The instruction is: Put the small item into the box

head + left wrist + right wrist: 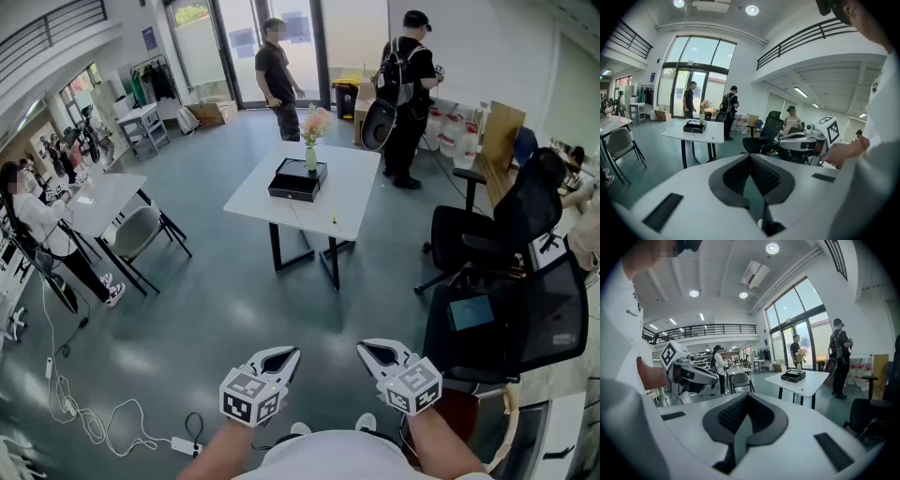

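Observation:
A black open box lies on a white table far ahead across the grey floor, next to a vase of pink flowers. A tiny yellowish item sits near the table's front edge. Both grippers are held close to the body, well short of the table. My left gripper and right gripper are shut with nothing between the jaws. In the left gripper view the left gripper points toward the box. In the right gripper view the right gripper has the box at its right.
Two people stand beyond the table. Black office chairs and a desk line the right side. At the left are another white table, a grey chair and a seated person. Cables trail over the floor near my left.

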Demonstrator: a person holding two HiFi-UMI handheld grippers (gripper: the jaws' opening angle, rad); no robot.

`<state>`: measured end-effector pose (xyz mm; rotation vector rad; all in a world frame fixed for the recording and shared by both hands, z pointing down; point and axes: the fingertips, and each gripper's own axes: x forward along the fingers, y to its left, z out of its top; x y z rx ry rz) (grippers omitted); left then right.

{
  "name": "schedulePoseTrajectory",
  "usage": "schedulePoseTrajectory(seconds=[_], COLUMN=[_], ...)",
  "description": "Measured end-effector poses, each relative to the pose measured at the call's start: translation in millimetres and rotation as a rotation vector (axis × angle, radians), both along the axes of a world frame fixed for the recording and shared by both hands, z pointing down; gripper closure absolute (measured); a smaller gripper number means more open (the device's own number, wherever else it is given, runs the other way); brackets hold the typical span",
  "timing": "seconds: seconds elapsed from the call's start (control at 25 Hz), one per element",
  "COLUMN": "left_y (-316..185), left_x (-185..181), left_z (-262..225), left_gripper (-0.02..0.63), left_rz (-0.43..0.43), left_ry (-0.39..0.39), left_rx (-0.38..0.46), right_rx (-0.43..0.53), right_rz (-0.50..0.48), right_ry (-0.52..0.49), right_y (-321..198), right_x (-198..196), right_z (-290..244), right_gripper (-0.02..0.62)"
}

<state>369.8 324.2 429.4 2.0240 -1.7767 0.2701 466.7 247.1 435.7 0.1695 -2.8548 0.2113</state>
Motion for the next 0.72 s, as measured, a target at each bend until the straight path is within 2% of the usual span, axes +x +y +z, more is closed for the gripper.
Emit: schedulePoseTrajectory(seconds=[0.36, 0.56, 0.72], left_y=[-2.8, 4.1, 16.4], left_x=[2.7, -3.9, -17.9], left_z=[3.4, 9.7, 20.7], left_gripper=[0.591, 0.591, 0.59], left_rz=[0.027, 0.061, 0.081], left_ry=[0.014, 0.025, 0.0], left_rx=[-0.002, -0.011, -0.03], right_rx=[0.004, -0.018, -0.035], right_rz=[0.009, 0.063, 0.1], right_ry=[0.023, 0.021, 0.084], right_y=[1.1, 2.5, 14.1], right_x=[0.1, -8.0, -21.9], right_z=[2.0, 1.8, 19.5], right_gripper=[0.58, 0.58, 0.578])
